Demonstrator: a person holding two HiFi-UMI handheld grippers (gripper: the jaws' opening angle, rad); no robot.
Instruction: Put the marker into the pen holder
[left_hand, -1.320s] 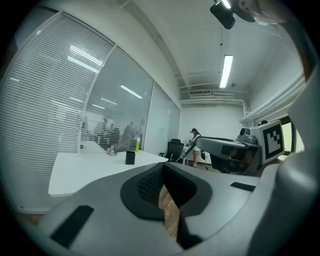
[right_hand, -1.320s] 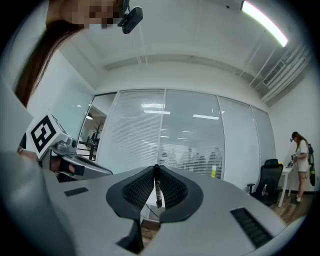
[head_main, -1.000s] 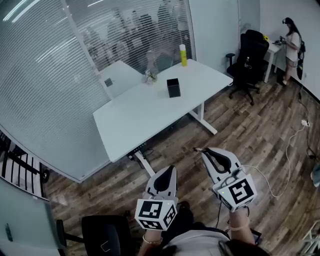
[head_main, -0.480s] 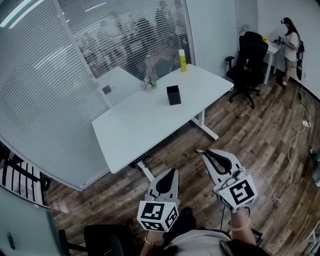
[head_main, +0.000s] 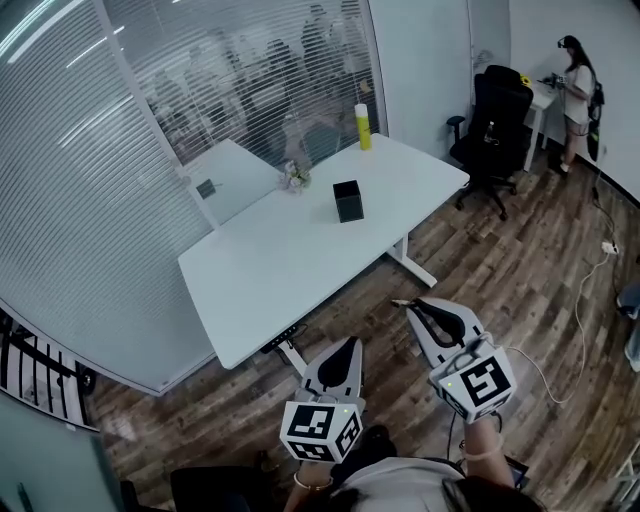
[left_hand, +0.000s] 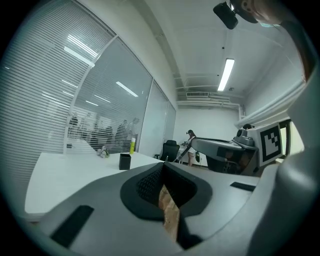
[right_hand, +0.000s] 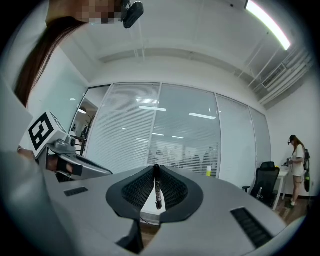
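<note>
The black marker (right_hand: 157, 187) is pinched upright between the jaws of my right gripper (right_hand: 156, 167), which is shut on it. In the head view that right gripper (head_main: 408, 304) hovers over the wood floor, short of the white desk (head_main: 270, 270), with the marker's tip (head_main: 398, 301) poking out to the left. The black square pen holder (head_main: 348, 201) stands on the desk's far half, well ahead of both grippers; it also shows small in the left gripper view (left_hand: 124, 161). My left gripper (head_main: 352, 342) is beside the right one, jaws shut (left_hand: 162, 165) and holding nothing.
A yellow bottle (head_main: 363, 127) stands at the desk's far corner and a small flower ornament (head_main: 293, 178) near its back edge. A glass partition with blinds runs behind the desk. A black office chair (head_main: 495, 110) and a standing person (head_main: 578, 95) are at the far right. A cable (head_main: 580, 300) crosses the floor.
The view has shifted slightly toward the desk, which now sits a little lower and left in frame. Both grippers keep their pose, and the marker stays held.
</note>
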